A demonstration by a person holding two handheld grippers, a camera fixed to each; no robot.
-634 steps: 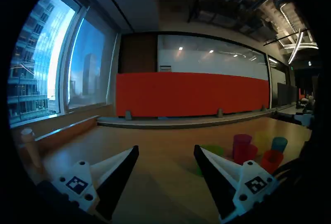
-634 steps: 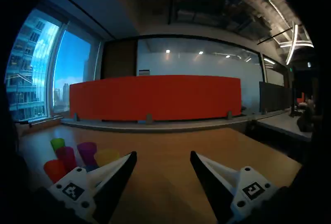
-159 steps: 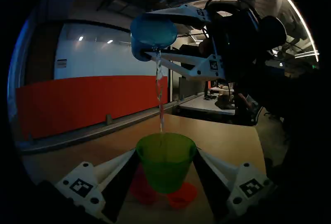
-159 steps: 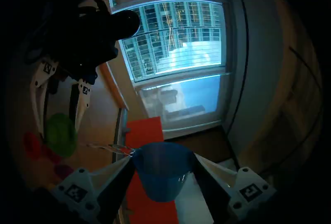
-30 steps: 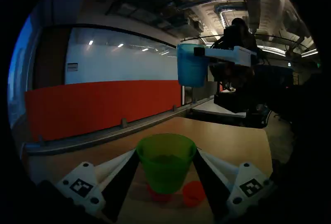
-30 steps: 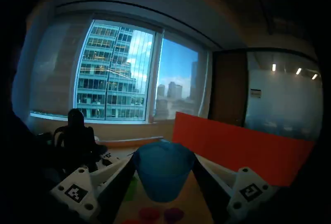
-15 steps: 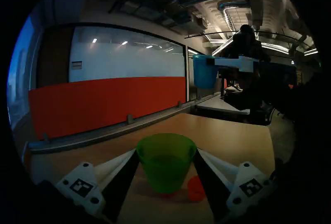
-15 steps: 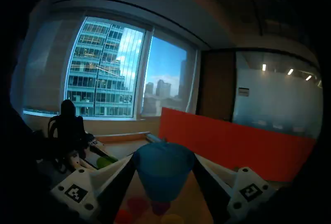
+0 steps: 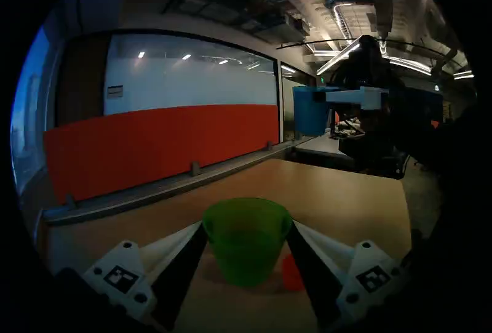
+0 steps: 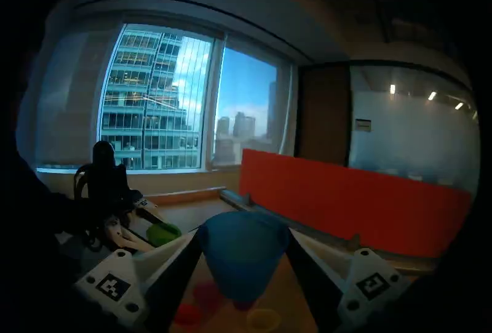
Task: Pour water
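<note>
My left gripper (image 9: 246, 225) is shut on an upright green cup (image 9: 247, 244), held a little above the wooden table (image 9: 344, 200). In the left gripper view the blue cup (image 9: 309, 111) hangs upright at the upper right, clamped by a white finger (image 9: 363, 96) of the other gripper. My right gripper (image 10: 243, 234) is shut on that blue cup (image 10: 243, 265). In the right gripper view the green cup (image 10: 161, 232) shows farther off at the left, between the other gripper's fingers (image 10: 142, 207). No water is falling between the cups.
A red cup (image 9: 289, 271) stands on the table behind the green one. Below the blue cup stand a red cup (image 10: 184, 314), a magenta cup (image 10: 209, 290) and a yellow cup (image 10: 263, 319). An orange-red partition (image 9: 160, 142) runs along the table's far edge, with windows (image 10: 160, 111) beyond.
Five seconds ago the tilted blue cup poured water into the green cup. It now stands upright and has drifted right and lower, away from the green cup. Both grippers have sunk toward the table.
</note>
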